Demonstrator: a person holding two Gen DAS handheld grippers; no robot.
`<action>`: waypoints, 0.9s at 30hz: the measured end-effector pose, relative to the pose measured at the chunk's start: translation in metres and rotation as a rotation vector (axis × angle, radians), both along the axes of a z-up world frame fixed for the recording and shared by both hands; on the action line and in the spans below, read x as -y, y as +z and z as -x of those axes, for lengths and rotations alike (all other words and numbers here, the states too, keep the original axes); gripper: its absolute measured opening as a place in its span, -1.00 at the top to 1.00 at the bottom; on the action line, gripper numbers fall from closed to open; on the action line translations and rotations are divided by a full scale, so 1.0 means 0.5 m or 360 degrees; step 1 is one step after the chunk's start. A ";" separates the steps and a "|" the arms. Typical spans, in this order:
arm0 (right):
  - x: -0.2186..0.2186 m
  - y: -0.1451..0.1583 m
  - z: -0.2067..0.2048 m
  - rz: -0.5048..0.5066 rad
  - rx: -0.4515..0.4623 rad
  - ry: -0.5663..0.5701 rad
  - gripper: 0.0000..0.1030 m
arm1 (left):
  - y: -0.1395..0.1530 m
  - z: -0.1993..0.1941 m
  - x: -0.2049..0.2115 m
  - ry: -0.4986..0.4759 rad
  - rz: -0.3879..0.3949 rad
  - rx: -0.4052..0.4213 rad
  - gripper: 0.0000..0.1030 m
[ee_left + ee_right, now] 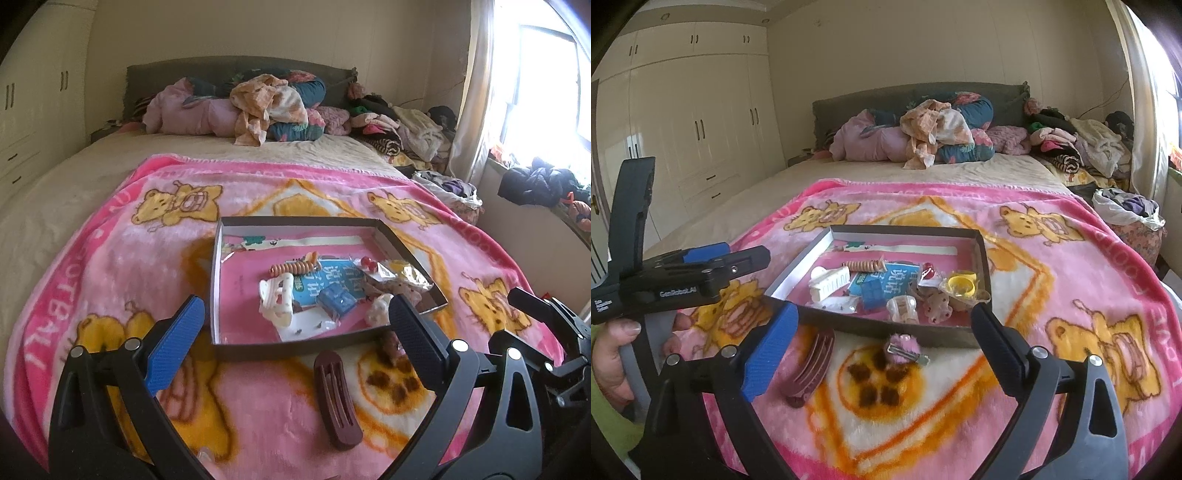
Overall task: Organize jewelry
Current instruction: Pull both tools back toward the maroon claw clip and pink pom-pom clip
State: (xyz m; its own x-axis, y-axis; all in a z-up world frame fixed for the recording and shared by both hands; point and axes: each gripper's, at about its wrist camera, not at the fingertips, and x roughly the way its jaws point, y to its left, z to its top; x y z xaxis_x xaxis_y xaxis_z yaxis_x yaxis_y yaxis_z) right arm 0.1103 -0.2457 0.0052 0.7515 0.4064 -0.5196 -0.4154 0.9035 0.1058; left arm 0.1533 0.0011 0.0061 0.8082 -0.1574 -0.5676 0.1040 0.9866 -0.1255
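1. The dark red hair clip lies on the pink blanket, just in front of the box and outside it. The left gripper hangs above it with its jaws spread wide, holding nothing.
2. I'd come straight down and close across the clip's narrow width, not along its length, since the plush pile may let it sink and tip.
3. The small fuzzy pink clip lies near the box's front wall. The right gripper is over it, released and empty.
4. The box already holds a white claw clip, a blue packet and a yellow ring, so drop into the bare left part.
5. The box's raised front wall must be cleared, and the two grippers are close together.
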 end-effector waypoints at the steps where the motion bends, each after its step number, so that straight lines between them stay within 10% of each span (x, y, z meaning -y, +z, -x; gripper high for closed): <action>1: 0.001 -0.003 0.003 0.0001 -0.0001 0.0000 -0.79 | -0.002 0.006 -0.001 0.0001 0.0007 0.0002 -0.77; 27: 0.011 -0.095 0.026 0.0104 -0.0129 0.0008 -0.79 | -0.124 0.067 0.027 -0.0107 -0.0046 -0.0155 -0.77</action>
